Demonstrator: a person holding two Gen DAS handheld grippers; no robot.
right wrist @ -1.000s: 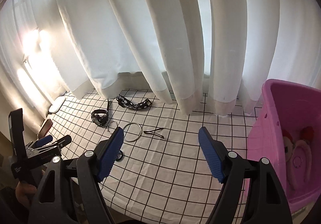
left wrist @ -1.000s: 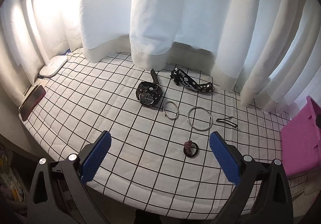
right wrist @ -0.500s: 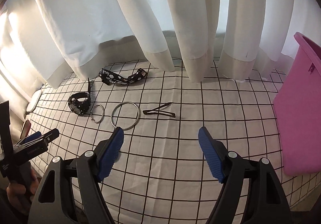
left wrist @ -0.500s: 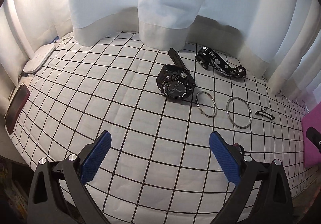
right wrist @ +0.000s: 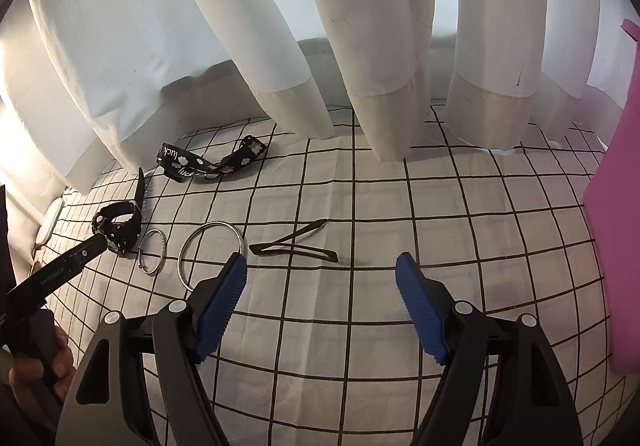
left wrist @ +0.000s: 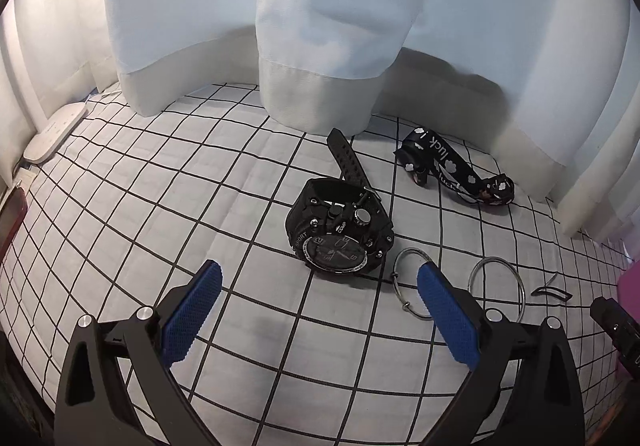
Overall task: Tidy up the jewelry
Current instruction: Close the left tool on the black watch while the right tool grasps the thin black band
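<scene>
A black sport watch [left wrist: 338, 242] lies on the checked cloth just beyond my left gripper [left wrist: 318, 268], which is open and holds nothing. To its right lie a small silver bangle [left wrist: 412, 250], a larger silver ring [left wrist: 496, 258] and thin black hair clips [left wrist: 552, 288]. A black printed ribbon [left wrist: 452, 170] lies near the curtain. My right gripper [right wrist: 321, 260] hovers open just short of the hair clips [right wrist: 296, 248]. The large ring [right wrist: 216, 223], bangle [right wrist: 162, 242], watch [right wrist: 118, 226] and ribbon [right wrist: 212, 160] lie to its left.
A pink box [right wrist: 616, 206] stands at the table's right end. White curtains [left wrist: 328, 26] hang along the back edge. A white flat device [left wrist: 56, 130] and a dark red phone [left wrist: 12, 214] lie at the far left. A hand [right wrist: 40, 366] holds the left gripper.
Both grippers have come down and closer to the table, the left toward the watch, the right toward the hair clips. The inside of the pink box has slid out of view.
</scene>
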